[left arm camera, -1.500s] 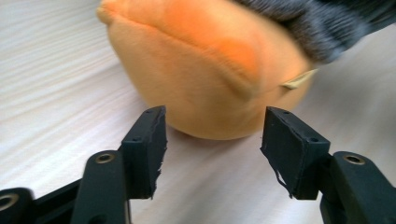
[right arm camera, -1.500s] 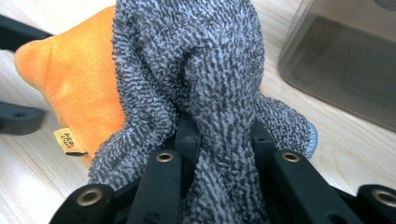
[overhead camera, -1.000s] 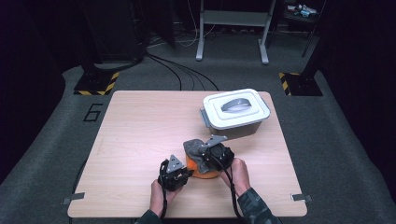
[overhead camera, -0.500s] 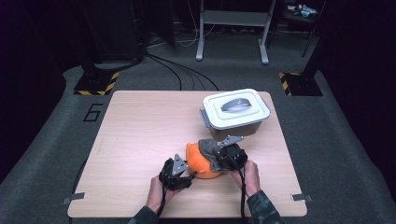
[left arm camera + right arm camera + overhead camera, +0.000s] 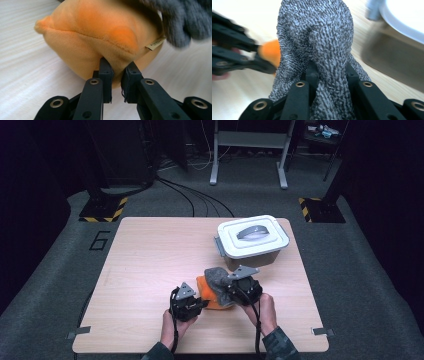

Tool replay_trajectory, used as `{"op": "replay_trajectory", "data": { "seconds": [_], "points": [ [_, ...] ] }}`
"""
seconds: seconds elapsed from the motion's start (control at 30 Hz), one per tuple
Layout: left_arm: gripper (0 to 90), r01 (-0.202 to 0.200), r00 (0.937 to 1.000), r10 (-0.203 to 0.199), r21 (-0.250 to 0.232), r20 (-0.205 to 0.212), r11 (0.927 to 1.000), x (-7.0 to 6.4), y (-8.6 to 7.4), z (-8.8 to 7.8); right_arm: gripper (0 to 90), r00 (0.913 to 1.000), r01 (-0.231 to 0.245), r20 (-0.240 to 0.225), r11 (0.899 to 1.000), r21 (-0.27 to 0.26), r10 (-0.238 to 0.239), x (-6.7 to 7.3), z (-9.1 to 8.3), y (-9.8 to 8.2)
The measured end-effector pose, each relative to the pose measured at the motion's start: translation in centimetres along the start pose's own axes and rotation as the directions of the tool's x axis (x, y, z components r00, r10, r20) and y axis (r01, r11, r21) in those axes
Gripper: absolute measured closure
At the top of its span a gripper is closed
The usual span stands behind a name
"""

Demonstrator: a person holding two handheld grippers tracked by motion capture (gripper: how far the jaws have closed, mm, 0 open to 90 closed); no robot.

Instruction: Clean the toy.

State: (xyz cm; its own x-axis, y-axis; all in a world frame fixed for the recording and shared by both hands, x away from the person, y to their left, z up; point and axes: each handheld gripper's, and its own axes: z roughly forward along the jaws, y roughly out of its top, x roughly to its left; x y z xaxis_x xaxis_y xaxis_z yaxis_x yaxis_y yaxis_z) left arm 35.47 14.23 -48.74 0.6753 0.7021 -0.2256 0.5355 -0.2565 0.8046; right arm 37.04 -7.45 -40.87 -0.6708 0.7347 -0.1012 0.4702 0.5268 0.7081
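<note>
Near the desk's (image 5: 150, 250) front edge, your left gripper (image 5: 117, 75) pinches the orange plush (image 5: 100, 37) while your right gripper (image 5: 329, 72) is clamped on the grey knit cover (image 5: 317, 37). Anchor the plush low and peel the cover away slowly, clear of the white lidded bin (image 5: 252, 240).

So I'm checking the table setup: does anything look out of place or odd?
Nothing stands out. The lidded white bin sits square on the table; the orange plush and grey knit cloth are simply gripped.
</note>
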Motion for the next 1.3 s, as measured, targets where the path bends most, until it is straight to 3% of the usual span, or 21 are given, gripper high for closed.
{"op": "replay_trajectory", "data": {
  "seconds": [0.1, 0.17, 0.23, 0.33, 0.4, 0.43, 0.5, 0.53, 0.57, 0.63, 0.67, 0.73, 0.77, 0.83, 0.93, 1.03, 1.07, 1.1, 1.13, 1.17, 1.3],
  "points": [
    [79.9, 0.035, 0.9991, -0.035, -0.005, 0.024, 0.9994, -0.2, 0.0, -0.7, 72.5, 0.9989, 0.044, -0.017, 0.999, 0.01, -0.044, 1.5, 0.4, 0.4],
    [79.7, 0.035, 0.9992, -0.035, 0.005, 0.02, 0.9994, 0.0, -0.2, -0.8, 72.6, 0.9979, 0.064, -0.014, 0.997, 0.032, -0.064, 1.5, 1.4, 0.1],
    [79.6, 0.042, 0.9987, -0.042, 0.006, 0.029, 0.9991, 0.4, -0.5, -0.7, 72.6, 0.999, 0.027, -0.036, 0.999, 0.036, -0.026, 0.8, 2.2, -0.3],
    [79.3, 0.021, 0.9996, -0.021, 0.005, 0.019, 0.9998, 0.4, -0.4, -0.6, 72.6, 0.9996, -0.012, -0.024, 0.999, 0.041, 0.013, -0.2, 2.4, -0.9],
    [79.0, 0.005, 0.9999, -0.005, 0.008, 0.01, 1.0, 0.4, -0.3, -0.6, 72.6, 0.9998, -0.011, 0.019, 0.999, 0.046, 0.01, -0.9, 2.3, -1.2],
    [78.9, 0.002, 0.9999, -0.002, 0.011, 0.01, 0.9999, 0.4, -0.2, -0.5, 72.6, 0.9988, -0.048, 0.009, 0.998, 0.044, 0.047, -1.2, 2.3, -1.4],
    [76.6, -0.036, 0.9992, 0.037, 0.023, -0.015, 0.9991, 0.2, -0.1, -0.4, 72.6, 0.9971, -0.076, -0.003, 0.996, 0.048, 0.076, -1.5, 2.5, -1.7],
    [69.7, -0.059, 0.9977, 0.06, 0.027, -0.032, 0.9979, 0.1, 0.0, -0.4, 72.7, 0.9977, -0.067, 0.003, 0.997, 0.05, 0.067, -1.3, 2.9, -1.8],
    [63.3, -0.109, 0.9919, 0.111, 0.031, -0.063, 0.9936, -0.1, -0.1, -0.5, 72.7, 0.9976, -0.069, 0.002, 0.996, 0.057, 0.069, -1.2, 3.1, -1.8],
    [48.1, -0.15, 0.9808, 0.153, 0.033, -0.121, 0.9882, -0.5, -0.2, -0.6, 72.7, 0.9984, -0.057, 0.004, 0.997, 0.06, 0.057, -1.3, 3.5, -1.5],
    [40.0, -0.169, 0.9772, 0.172, 0.038, -0.124, 0.9849, -0.6, -0.3, -0.5, 72.7, 0.9979, -0.064, -0.006, 0.996, 0.06, 0.065, -1.4, 3.5, -1.4],
    [34.7, -0.202, 0.9649, 0.21, 0.066, -0.158, 0.9771, -0.7, -0.2, 0.3, 72.8, 0.9969, -0.076, -0.014, 0.995, 0.059, 0.077, -1.5, 3.7, -1.3],
    [37.1, -0.215, 0.9643, 0.222, 0.063, -0.144, 0.9746, -0.6, -0.2, 0.7, 72.8, 0.9965, -0.08, -0.021, 0.995, 0.061, 0.081, -1.6, 3.7, -1.4],
    [52.2, -0.242, 0.9577, 0.25, 0.074, -0.142, 0.9675, -0.5, 0.0, 1.3, 72.8, 0.9962, -0.083, -0.019, 0.995, 0.062, 0.085, -1.5, 3.9, -1.4],
    [67.5, -0.204, 0.9708, 0.209, 0.049, -0.119, 0.9777, -0.3, 0.0, 1.2, 72.8, 0.9973, -0.071, -0.014, 0.996, 0.058, 0.072, -1.5, 3.8, -1.4],
    [75.2, -0.114, 0.9921, 0.115, 0.013, -0.05, 0.9934, 0.2, 0.0, 0.5, 72.7, 0.9977, -0.066, -0.012, 0.996, 0.054, 0.066, -1.8, 3.1, -1.4],
    [76.9, -0.09, 0.9955, 0.09, 0.01, -0.031, 0.9959, 0.2, 0.1, 0.2, 72.6, 0.9981, -0.061, -0.007, 0.997, 0.051, 0.061, -1.9, 2.6, -1.4],
    [77.6, -0.083, 0.9962, 0.083, 0.005, -0.024, 0.9965, 0.2, 0.2, 0.0, 72.6, 0.9982, -0.057, 0.021, 0.997, 0.05, 0.056, -1.9, 1.9, -1.3],
    [77.9, -0.05, 0.9987, 0.05, -0.001, -0.005, 0.9987, 0.1, 0.3, -0.2, 72.6, 0.9985, -0.044, 0.035, 0.998, 0.048, 0.042, -2.0, 1.5, -1.2],
    [78.0, -0.029, 0.9995, 0.029, 0.0, 0.009, 0.9996, 0.2, 0.3, -0.4, 72.6, 0.9969, -0.067, 0.043, 0.997, 0.031, 0.066, -2.0, 0.5, -1.1],
    [78.1, 0.061, 0.9959, -0.061, 0.001, 0.067, 0.9982, 0.5, 0.4, -1.1, 72.5, 0.9983, -0.056, 0.016, 0.998, 0.012, 0.055, -1.3, -0.7, -0.8]
  ]
}}
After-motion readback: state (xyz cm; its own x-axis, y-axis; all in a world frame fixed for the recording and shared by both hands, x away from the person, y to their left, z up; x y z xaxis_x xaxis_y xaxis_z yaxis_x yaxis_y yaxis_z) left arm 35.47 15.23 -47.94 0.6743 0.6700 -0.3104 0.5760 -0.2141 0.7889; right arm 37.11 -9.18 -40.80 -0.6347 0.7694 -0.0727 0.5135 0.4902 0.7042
